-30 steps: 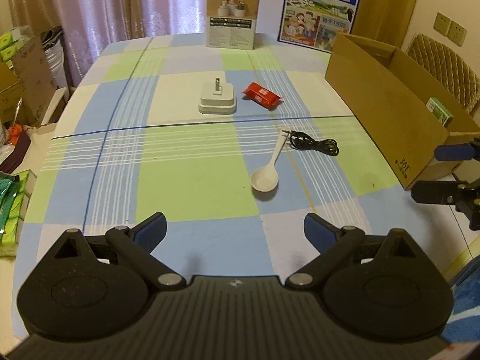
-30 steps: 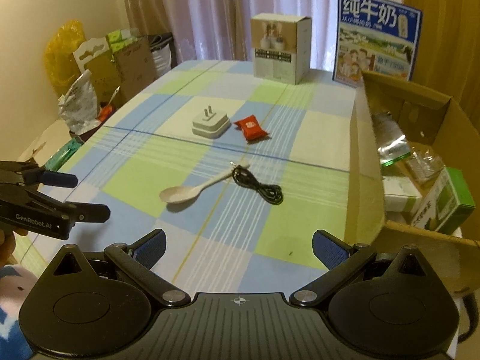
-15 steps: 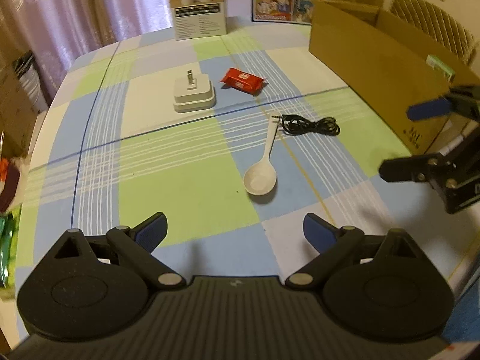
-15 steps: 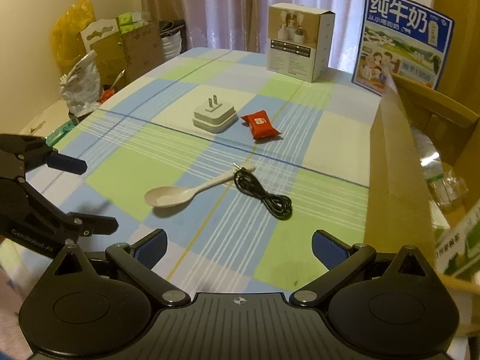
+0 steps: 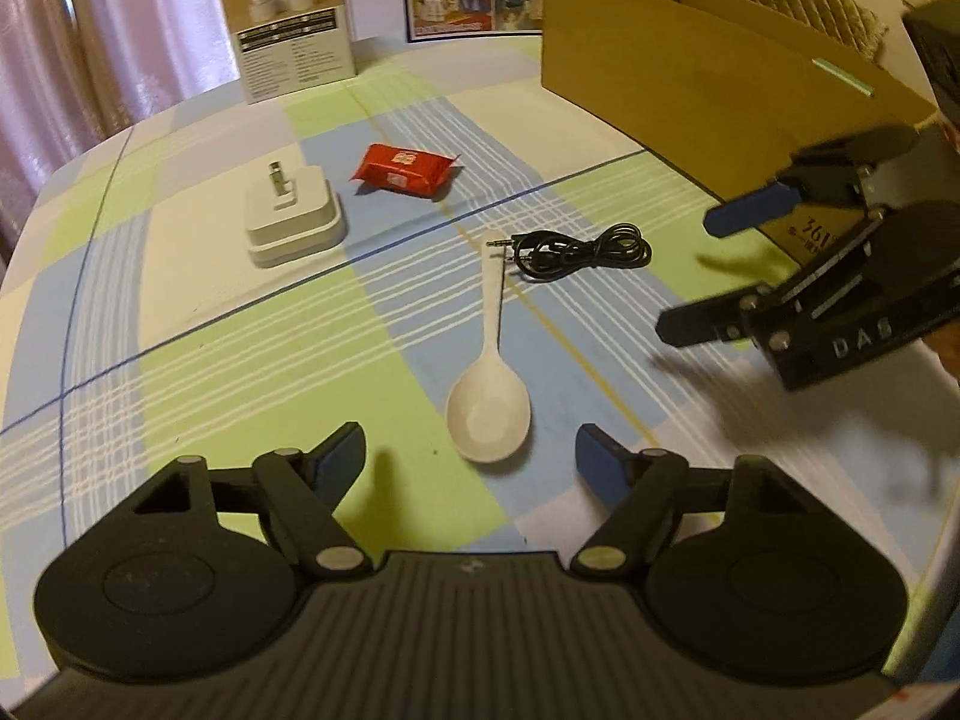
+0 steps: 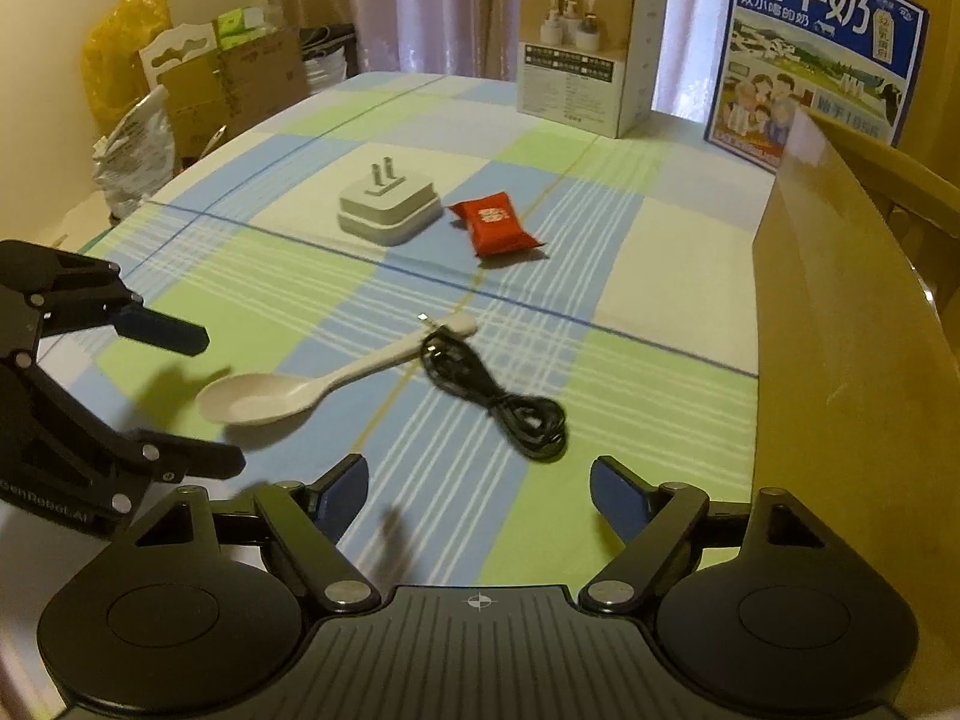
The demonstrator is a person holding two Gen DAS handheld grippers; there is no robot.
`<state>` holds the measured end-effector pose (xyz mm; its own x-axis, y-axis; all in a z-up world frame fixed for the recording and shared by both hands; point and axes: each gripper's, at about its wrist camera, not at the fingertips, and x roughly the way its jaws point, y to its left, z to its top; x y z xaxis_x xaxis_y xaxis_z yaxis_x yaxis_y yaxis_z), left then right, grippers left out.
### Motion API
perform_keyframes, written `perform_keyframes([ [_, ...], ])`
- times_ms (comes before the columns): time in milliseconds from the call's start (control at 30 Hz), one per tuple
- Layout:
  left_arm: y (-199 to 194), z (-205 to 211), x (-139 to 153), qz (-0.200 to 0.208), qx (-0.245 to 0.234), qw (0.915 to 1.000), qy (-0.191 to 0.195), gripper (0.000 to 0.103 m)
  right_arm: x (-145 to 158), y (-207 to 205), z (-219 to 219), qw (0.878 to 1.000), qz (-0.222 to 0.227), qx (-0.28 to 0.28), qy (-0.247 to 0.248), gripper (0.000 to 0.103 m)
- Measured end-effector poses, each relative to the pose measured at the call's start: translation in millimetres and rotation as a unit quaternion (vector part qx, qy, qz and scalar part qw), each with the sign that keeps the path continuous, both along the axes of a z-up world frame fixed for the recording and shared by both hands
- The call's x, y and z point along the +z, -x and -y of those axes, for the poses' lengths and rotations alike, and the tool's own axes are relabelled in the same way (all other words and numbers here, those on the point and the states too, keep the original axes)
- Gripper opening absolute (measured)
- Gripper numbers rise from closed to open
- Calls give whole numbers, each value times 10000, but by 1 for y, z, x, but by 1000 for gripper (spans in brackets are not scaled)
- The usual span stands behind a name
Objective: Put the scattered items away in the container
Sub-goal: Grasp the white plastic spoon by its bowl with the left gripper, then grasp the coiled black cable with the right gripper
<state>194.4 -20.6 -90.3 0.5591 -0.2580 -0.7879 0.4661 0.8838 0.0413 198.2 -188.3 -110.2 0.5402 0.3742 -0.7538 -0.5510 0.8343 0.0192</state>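
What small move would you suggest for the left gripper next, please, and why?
Probably ease the left gripper down over the white spoon's bowl. The bowl lies flat on the tablecloth just ahead of its jaws, which have just been closing but hold nothing. The spoon's handle tip sits by the black cable.

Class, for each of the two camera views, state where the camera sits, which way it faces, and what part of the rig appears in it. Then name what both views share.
Left wrist view: sits on the left claw, looks down along its fingers at the spoon; the right claw enters at right.
Right wrist view: sits on the right claw, faces the black cable; the left claw enters at left.
Shared: spoon, cable, white plug, red packet, cardboard box, checked tablecloth.
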Motion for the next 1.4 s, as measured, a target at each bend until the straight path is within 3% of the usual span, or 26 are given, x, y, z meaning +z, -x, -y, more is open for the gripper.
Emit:
perform_keyframes([
  [333, -15, 5, -13, -56, -93, 9998, 182, 51, -11, -16, -8, 9999, 74, 120, 28, 79],
  [500, -16, 8, -13, -38, 5, 9996, 291, 31, -15, -22, -12, 9997, 144, 177, 61, 78],
  [567, -16, 8, -13, -52, 149, 9992, 367, 28, -16, -25, -15, 9996, 201, 195, 95, 75],
  [867, -17, -5, -10, -148, 1104, 9923, 545, 27, -26, -37, -27, 9976, 443, 459, 254, 67],
  [933, -18, -8, -9, -150, 1216, 9906, 616, 28, -26, -40, -25, 9983, 323, 465, 157, 60],
  [1033, -17, -8, -10, -125, 1250, 9902, 604, 28, -23, -40, -23, 9994, 96, 307, 103, 37],
  [1067, -17, -8, -10, -112, 1252, 9904, 580, 28, -21, -39, -21, 9997, -41, 222, 5, 24],
  [1100, -16, -7, -10, -98, 1254, 9906, 548, 28, -19, -38, -19, 9998, -162, 105, -73, 20],
  [1267, -13, -5, -9, -73, 1317, 9901, 477, 32, -10, -25, -8, 9948, -782, -350, -557, 15],
  [1400, -10, -4, -8, 18, 1330, 9904, 370, 38, -7, -11, -10, 9950, -732, -385, -558, 15],
])
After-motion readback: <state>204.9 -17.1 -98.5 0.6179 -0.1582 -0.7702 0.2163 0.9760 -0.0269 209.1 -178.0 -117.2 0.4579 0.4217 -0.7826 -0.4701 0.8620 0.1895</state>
